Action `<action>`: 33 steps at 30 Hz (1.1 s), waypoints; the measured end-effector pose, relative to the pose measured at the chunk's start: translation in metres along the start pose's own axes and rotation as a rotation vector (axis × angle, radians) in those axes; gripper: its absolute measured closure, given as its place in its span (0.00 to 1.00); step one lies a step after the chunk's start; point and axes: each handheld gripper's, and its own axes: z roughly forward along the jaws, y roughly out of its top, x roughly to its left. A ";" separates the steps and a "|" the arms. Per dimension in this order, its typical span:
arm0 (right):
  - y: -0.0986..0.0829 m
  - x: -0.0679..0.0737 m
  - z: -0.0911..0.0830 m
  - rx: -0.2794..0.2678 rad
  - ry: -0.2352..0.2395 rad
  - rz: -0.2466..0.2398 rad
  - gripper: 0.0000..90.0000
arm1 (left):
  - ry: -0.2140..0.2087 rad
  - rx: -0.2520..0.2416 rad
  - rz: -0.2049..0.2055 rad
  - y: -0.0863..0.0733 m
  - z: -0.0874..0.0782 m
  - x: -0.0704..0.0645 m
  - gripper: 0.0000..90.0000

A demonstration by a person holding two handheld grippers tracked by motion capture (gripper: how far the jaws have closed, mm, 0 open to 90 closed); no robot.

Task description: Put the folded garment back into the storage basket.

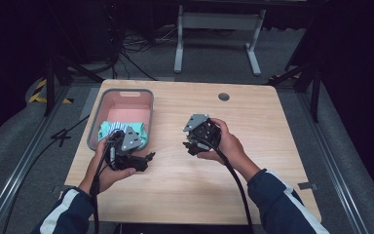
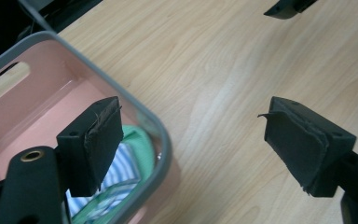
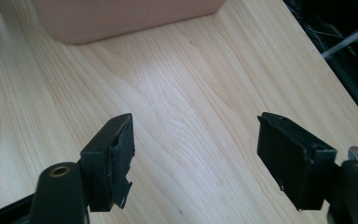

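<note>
From the high view I have the left gripper (image 1: 143, 158) near the near right corner of the pink basket (image 1: 108, 97), which sits at the left of the wooden table (image 1: 253, 122). The basket's long axis runs from near to far, with its handle slot at the far end. In it lies a green and white striped cloth (image 1: 108, 127), bunched against the near wall; I cannot tell which way the cloth itself runs, since it is crumpled. In the left gripper view my jaws stand wide apart and released, nothing between them: one black pad (image 2: 103, 140) hangs over the basket's grey rim with the striped cloth just under it, the other pad over bare wood just outside the basket. The right gripper (image 1: 191, 139) is in the person's right hand (image 1: 226, 144) near the middle of the table, well apart from the basket and pointing left toward it. In the right gripper view its jaws are likewise spread and holding nothing, over bare table, with the basket's pink side at the top of that picture.
</note>
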 end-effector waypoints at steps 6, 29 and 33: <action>-0.016 0.002 -0.007 -0.005 0.015 0.013 0.31 | -0.018 0.003 0.036 -0.002 0.009 -0.014 0.22; -0.109 0.001 -0.021 0.046 0.006 0.099 0.30 | -0.130 0.057 0.119 -0.034 0.054 -0.051 0.20; -0.129 0.002 -0.024 0.037 0.014 0.118 0.31 | -0.152 0.070 0.121 -0.038 0.060 -0.053 0.19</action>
